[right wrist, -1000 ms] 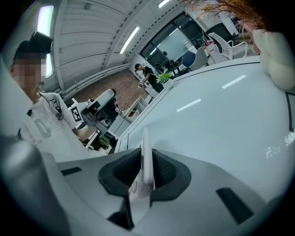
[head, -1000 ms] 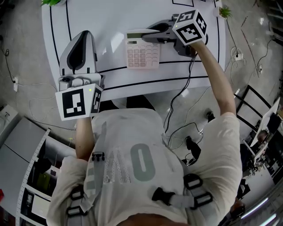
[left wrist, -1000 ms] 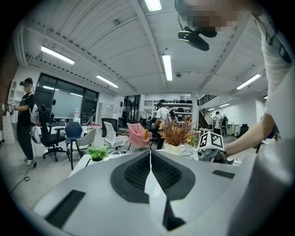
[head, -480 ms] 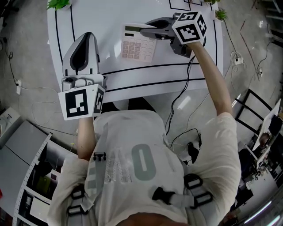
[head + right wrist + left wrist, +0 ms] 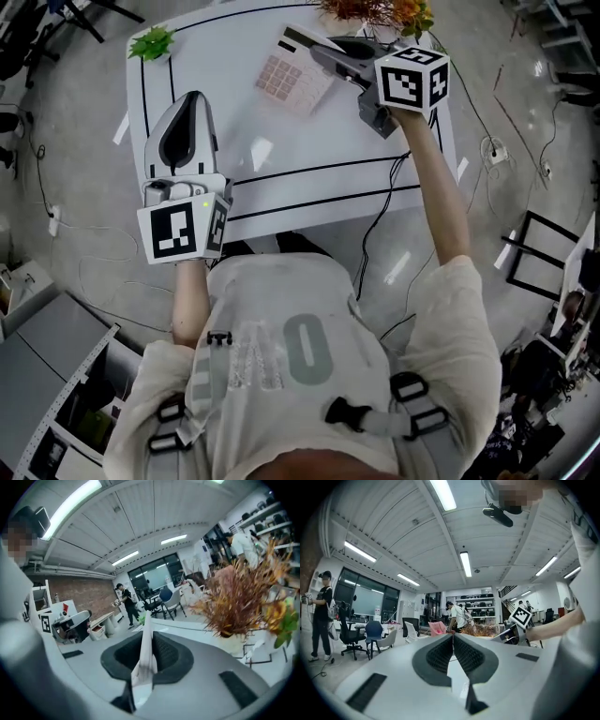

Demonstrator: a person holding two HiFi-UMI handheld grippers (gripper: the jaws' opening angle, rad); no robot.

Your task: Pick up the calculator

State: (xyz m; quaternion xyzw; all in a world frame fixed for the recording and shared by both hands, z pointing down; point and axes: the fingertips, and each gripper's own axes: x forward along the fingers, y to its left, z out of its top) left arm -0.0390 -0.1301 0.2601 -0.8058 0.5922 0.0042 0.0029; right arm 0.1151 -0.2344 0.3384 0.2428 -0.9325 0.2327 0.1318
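The calculator (image 5: 293, 78), white with pinkish keys, hangs tilted above the white table (image 5: 281, 159) at the far side. My right gripper (image 5: 322, 52) is shut on its right edge, near the display end. Along that gripper's own jaws the calculator (image 5: 145, 656) shows edge-on as a thin white slab pinched between the dark pads. My left gripper (image 5: 190, 101) is held over the table's left part, well apart from the calculator. Its jaws meet at the tip with nothing between them; the left gripper (image 5: 453, 637) points level across the room.
A small green plant (image 5: 152, 42) stands at the table's far left corner and a dried orange plant (image 5: 375, 11) at its far edge, close behind the right gripper. A black cable (image 5: 380, 216) hangs off the table's near edge. People and office chairs fill the room beyond.
The right gripper has lifted the calculator off the table and tipped it. The left gripper has risen a little. The table now sits farther up in the head view.
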